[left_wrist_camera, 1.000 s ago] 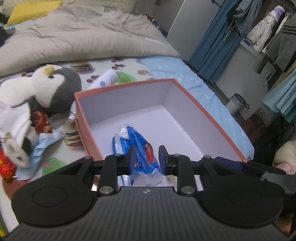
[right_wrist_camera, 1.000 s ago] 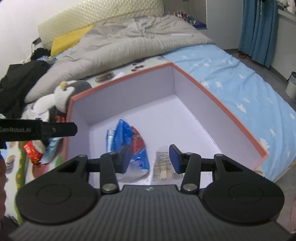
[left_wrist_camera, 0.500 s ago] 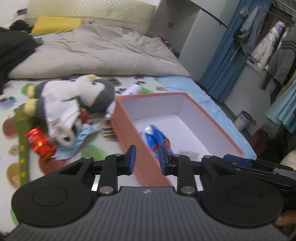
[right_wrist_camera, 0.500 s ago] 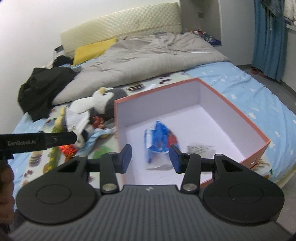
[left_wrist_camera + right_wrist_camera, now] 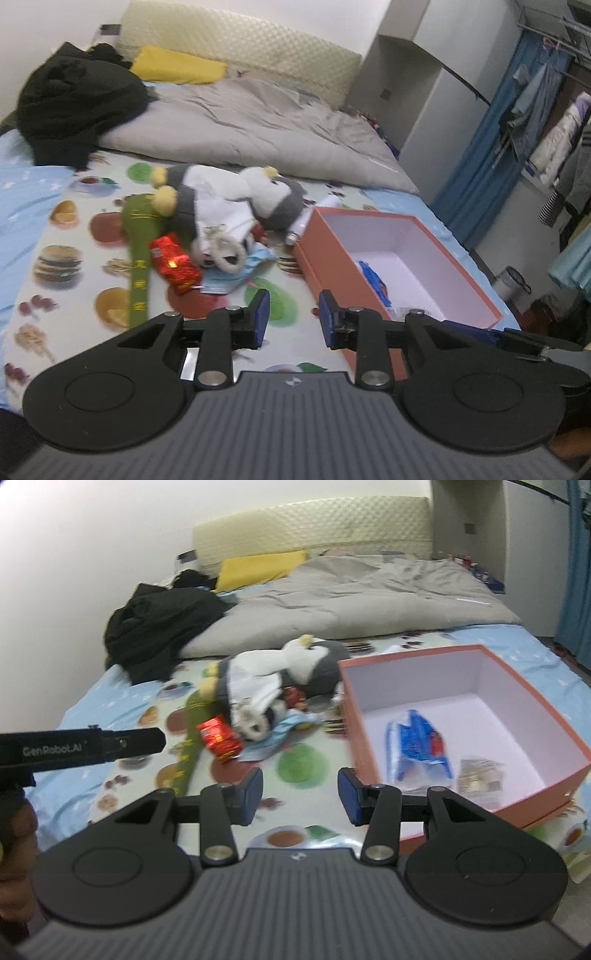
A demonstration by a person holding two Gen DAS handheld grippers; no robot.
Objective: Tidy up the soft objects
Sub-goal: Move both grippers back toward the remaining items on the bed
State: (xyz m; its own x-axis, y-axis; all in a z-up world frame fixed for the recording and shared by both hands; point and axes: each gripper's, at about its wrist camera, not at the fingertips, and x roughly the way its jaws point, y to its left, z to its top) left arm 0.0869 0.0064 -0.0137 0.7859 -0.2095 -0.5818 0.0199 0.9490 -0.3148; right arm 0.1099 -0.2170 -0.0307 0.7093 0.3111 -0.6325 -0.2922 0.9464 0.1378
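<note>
An orange box (image 5: 325,258) (image 5: 354,716) with a white inside stands on the bed and holds a blue packet (image 5: 417,746) (image 5: 373,280) and a small clear packet (image 5: 480,775). Left of it lies a pile: a grey and white penguin plush (image 5: 251,199) (image 5: 295,664), a small panda plush (image 5: 221,251) (image 5: 255,723), a red packet (image 5: 173,262) (image 5: 219,738), a green soft stick (image 5: 140,251) (image 5: 192,720) and a light blue pouch (image 5: 240,273). My left gripper (image 5: 291,319) is open and empty above the mat. My right gripper (image 5: 300,797) is open and empty, left of the box's near corner.
A grey duvet (image 5: 251,125) (image 5: 354,602), black clothing (image 5: 74,107) (image 5: 162,627) and a yellow pillow (image 5: 177,70) lie further up the bed. A white tube (image 5: 314,218) lies behind the box. Curtains and hanging clothes (image 5: 535,122) are at the right. A bin (image 5: 513,284) stands on the floor.
Both grippers have pulled back and up from the box and swung left. The blue packet stays in the box. Both sets of fingers stand wider apart than before.
</note>
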